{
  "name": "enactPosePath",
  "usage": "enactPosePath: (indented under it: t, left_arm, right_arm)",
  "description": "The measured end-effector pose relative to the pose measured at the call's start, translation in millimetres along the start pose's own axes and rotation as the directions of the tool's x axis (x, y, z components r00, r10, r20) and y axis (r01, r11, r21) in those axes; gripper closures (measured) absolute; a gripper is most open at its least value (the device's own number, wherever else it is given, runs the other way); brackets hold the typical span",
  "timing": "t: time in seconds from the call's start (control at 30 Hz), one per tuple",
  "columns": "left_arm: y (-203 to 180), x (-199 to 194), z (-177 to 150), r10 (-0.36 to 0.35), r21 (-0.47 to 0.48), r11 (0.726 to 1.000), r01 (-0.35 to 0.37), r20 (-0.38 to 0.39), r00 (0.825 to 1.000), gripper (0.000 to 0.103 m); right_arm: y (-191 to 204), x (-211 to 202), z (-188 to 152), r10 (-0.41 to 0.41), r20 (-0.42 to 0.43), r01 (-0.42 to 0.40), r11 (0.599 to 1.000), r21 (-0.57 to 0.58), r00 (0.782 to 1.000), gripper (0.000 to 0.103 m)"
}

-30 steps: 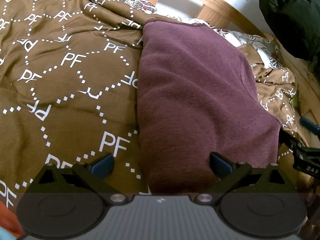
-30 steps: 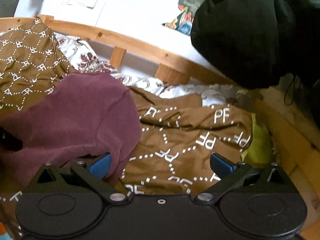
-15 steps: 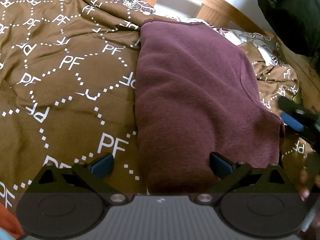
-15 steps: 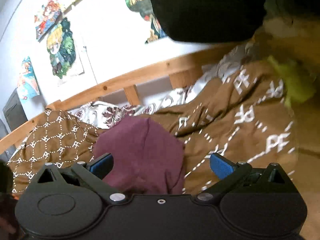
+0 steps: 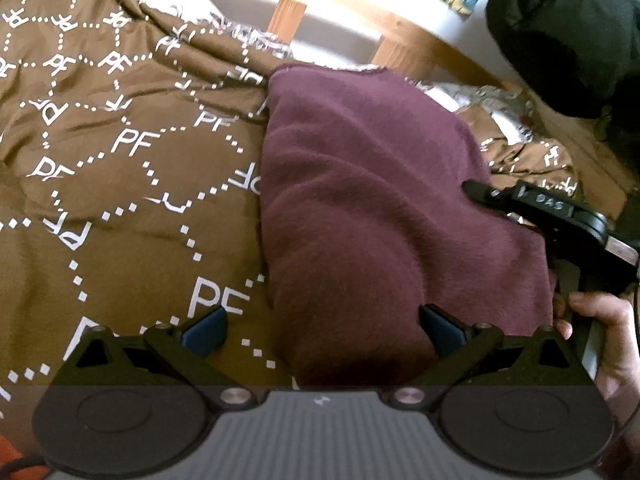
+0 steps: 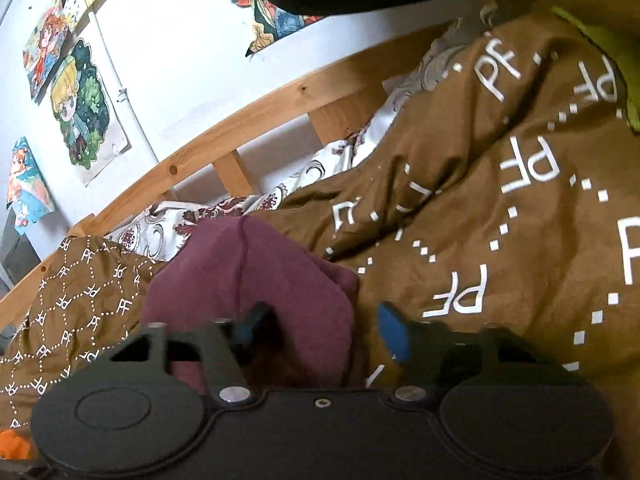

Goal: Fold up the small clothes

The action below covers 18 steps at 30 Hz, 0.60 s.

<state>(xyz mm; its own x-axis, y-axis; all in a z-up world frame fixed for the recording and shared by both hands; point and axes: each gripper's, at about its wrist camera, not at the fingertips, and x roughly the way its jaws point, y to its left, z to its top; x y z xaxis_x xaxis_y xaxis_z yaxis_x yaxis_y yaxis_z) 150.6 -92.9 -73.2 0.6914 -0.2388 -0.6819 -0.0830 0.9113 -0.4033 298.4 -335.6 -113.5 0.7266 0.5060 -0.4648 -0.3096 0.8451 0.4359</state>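
The folded maroon sweater (image 5: pixel 380 216) lies on the brown duvet (image 5: pixel 120 200). The left gripper (image 5: pixel 320 326) is wide open and empty at its near edge. The right gripper (image 6: pixel 320 330), half open, straddles the right edge without pinching; closing there seems next.

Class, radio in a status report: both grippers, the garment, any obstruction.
Left gripper open, straddling near edge of folded maroon fleece garment. Right gripper partly closed around its right edge. Garment lies on brown patterned duvet; nothing obstructing.
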Motion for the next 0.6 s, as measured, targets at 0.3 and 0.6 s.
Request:
enactPosePath:
  t: [0.3,0.6]
  left_arm:
    - [-0.4,3.9,-0.6,-0.011,0.009,1.000,0.011,0.020,1.000,0.000]
    - [-1.4,4.1,-1.9,-0.013,0.012,1.000,0.012,0.023,1.000,0.000]
  right_arm:
    - [30.4,-3.2,-9.1,-0.052,0.013,0.053,0.982,-0.183,0.999,0.082]
    - [84.8,-6.8,-37.3,-0.172,0.138,0.220,0.789,-0.574,0.975,0.087]
